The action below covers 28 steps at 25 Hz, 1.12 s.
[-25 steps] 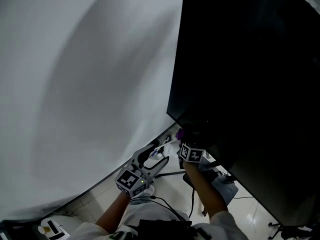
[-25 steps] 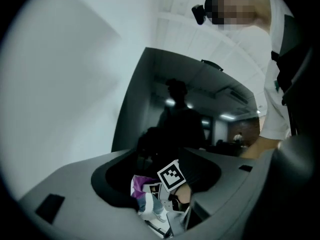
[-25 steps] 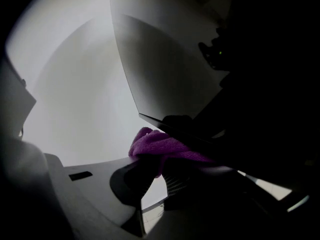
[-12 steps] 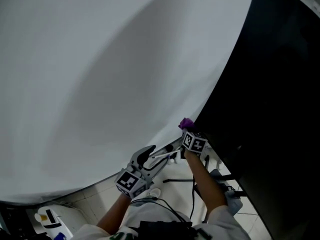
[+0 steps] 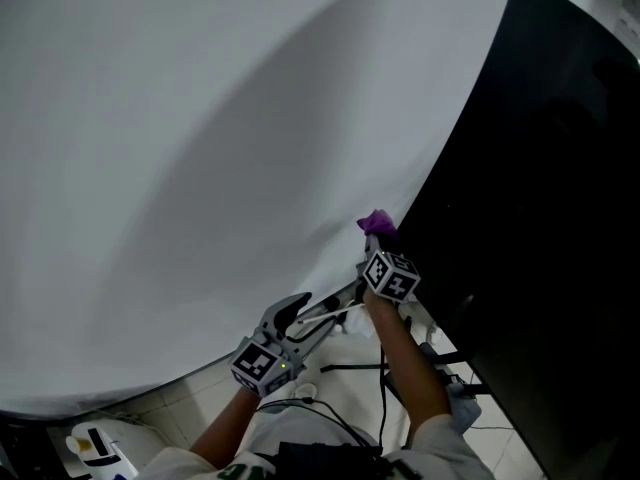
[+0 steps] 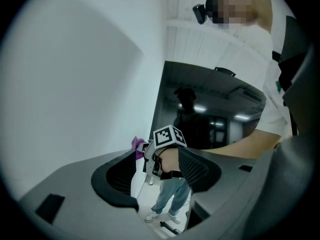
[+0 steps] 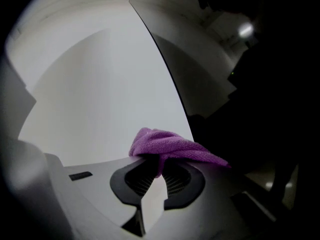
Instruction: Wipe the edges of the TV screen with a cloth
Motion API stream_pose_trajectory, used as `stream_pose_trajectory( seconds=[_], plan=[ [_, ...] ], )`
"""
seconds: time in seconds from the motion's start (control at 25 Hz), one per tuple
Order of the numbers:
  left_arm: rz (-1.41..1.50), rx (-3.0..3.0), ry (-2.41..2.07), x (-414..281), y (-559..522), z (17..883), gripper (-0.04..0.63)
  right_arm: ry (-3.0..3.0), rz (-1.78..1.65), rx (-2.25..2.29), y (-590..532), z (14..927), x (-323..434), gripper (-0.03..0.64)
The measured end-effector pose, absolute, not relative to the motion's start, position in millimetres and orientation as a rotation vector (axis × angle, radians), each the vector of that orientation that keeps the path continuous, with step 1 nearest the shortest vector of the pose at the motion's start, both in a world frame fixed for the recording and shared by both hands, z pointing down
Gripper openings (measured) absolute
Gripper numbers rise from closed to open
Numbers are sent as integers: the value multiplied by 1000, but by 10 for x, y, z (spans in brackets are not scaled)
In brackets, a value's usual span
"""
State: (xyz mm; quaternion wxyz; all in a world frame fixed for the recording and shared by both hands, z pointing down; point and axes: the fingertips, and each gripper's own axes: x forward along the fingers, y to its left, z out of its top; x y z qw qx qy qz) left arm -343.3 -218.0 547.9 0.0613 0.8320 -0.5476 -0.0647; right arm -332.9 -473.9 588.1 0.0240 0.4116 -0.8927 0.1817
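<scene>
The right tongs (image 7: 159, 170) are pinched on a bunched purple cloth (image 7: 170, 146), most of which spills out over the tips. In the head view the cloth sits at the lower-left corner of the TV screen (image 5: 540, 188), where the dark panel meets the white wall (image 5: 200, 148), and it appears to be touching the edge there. A second ago the right tongs were lower, tucked under the bottom edge near that corner. Since then they have risen, so the cloth now shows clearly against the wall at the start of the left edge. That suggests the wipe is turning from the bottom edge onto the side, with the long run of left edge above the cloth probably not yet wiped. The left tongs (image 5: 345, 306) are spread and hold nothing. They hang low beside the right forearm, much as before, and take no part in the wiping.
</scene>
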Motion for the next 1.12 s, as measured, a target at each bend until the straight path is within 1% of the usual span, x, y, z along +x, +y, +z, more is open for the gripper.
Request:
stream_pose_trajectory(
  seconds=[0.24,0.52,0.72,0.84,1.12],
  plan=[
    [-163,2636,-1608,-3258,-2342,5290,244,-2928,552,1265,-4796,4945,-3385,46],
    [-215,2666,-1524,-2976,-2329,5189,244,-3098,464,1276,-4798,3768,-3365,46],
    [-211,2704,-1463,-2861,-2269,5173,244,-3184,234,1315,-4749,2867,-3442,46],
    [-216,2725,-1472,-2898,-2248,5110,244,-3222,182,1308,-4746,2387,-3515,46],
    [-263,2739,-1487,-2951,-2278,4968,244,-3230,11,1329,-4792,1606,-3536,46]
  ],
)
